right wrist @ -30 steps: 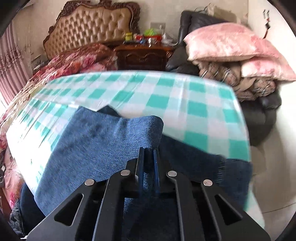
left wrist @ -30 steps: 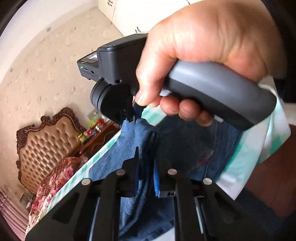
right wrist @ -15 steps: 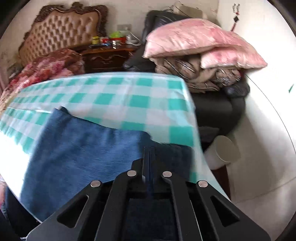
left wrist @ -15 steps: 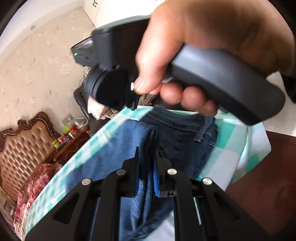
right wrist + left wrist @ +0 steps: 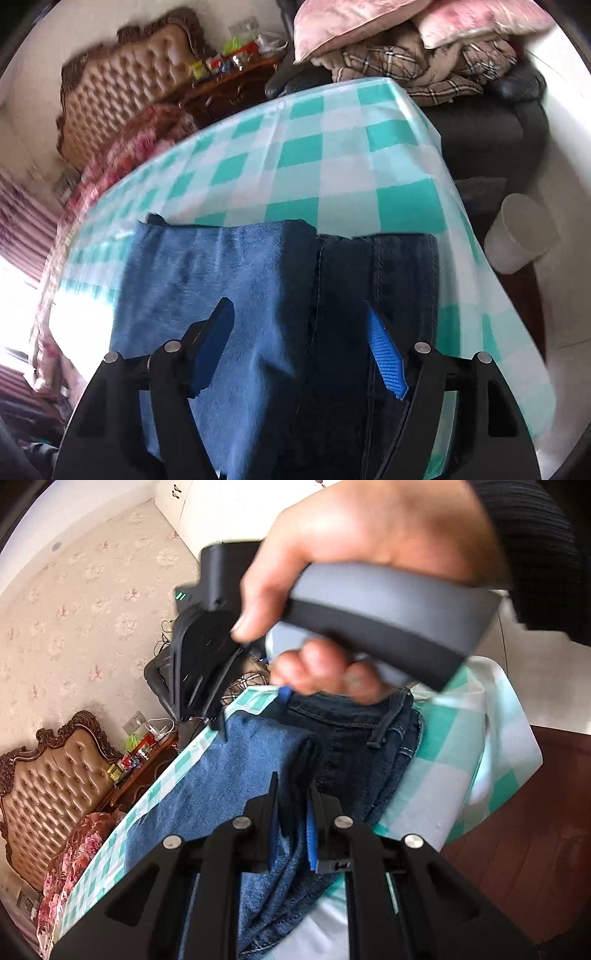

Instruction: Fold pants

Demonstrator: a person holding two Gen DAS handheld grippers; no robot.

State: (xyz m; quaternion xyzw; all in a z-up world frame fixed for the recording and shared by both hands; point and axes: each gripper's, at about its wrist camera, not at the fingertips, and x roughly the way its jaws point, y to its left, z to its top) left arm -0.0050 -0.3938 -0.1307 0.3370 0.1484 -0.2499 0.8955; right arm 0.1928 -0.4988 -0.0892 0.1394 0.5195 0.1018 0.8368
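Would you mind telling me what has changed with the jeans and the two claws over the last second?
The right claw has just opened and let go of the jeans; the folded-over leg end now lies on the waistband half, with denim under its spread blue pads but unpinched. The left claw stays shut on its fold of denim. The jeans remain on the checked tablecloth.

Blue denim pants (image 5: pixel 258 280) lie folded on the checked cloth, paler leg over darker waistband.
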